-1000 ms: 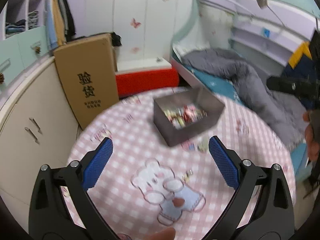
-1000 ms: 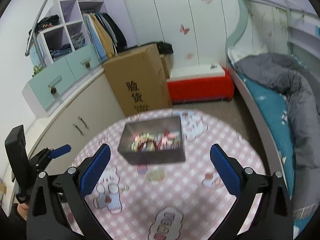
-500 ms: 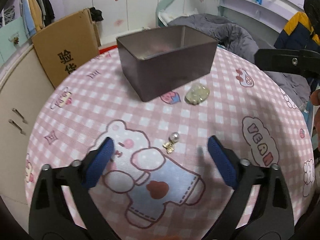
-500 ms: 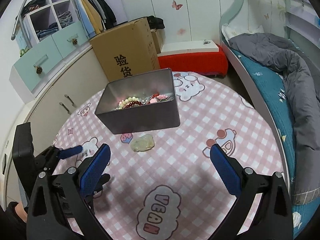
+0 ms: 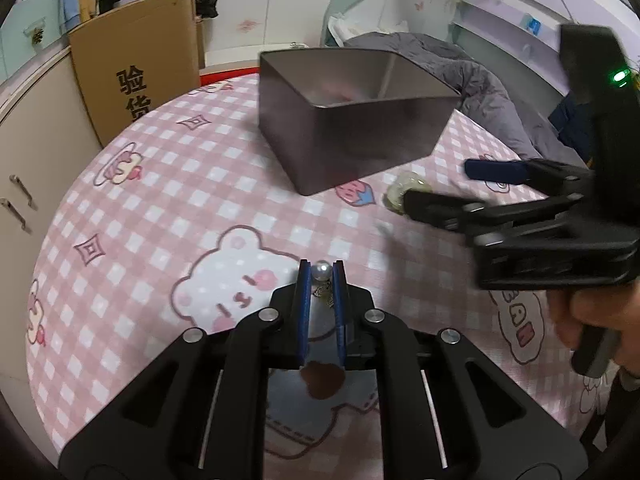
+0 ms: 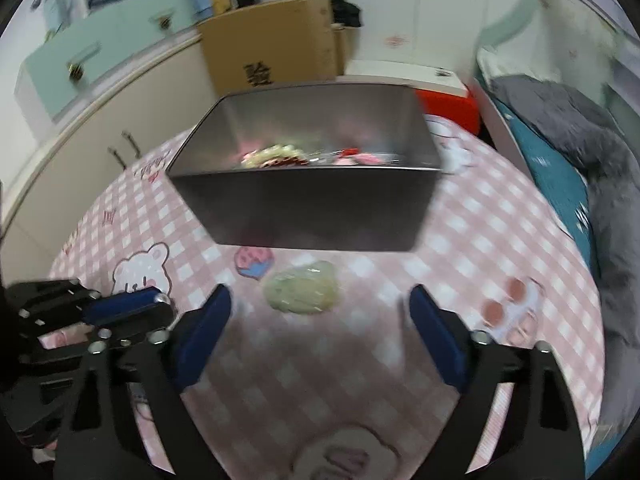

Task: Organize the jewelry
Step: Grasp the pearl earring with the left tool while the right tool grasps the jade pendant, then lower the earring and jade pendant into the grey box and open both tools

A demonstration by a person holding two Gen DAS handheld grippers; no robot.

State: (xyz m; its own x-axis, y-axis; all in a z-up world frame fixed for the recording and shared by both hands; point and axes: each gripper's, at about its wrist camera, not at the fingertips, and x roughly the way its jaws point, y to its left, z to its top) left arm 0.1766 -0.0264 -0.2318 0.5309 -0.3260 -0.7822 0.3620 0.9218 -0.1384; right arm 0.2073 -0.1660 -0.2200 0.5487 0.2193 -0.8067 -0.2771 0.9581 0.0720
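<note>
Left hand-held gripper (image 5: 321, 276) is closing on the pearl earring (image 5: 322, 271); lift straight before crossing to the tin (image 5: 352, 120). Right hand-held gripper (image 6: 320, 312), closing, is empty.

Tablecloth (image 5: 192, 184): pink-and-white check, printed with white bears, red strawberries and pink diamonds. Metal tin (image 5: 352, 128): dull grey, holding pink, red and cream beads. Pearl earring (image 5: 322, 272): silvery white. Pendant (image 6: 302, 290): pale green. Gripper pads (image 6: 202, 330): blue on black frames. Cardboard box (image 5: 136, 60): brown, black characters.

black gripper frame (image 5: 320, 280), blue pads (image 5: 303, 300), silver screws (image 5: 269, 314)
</note>
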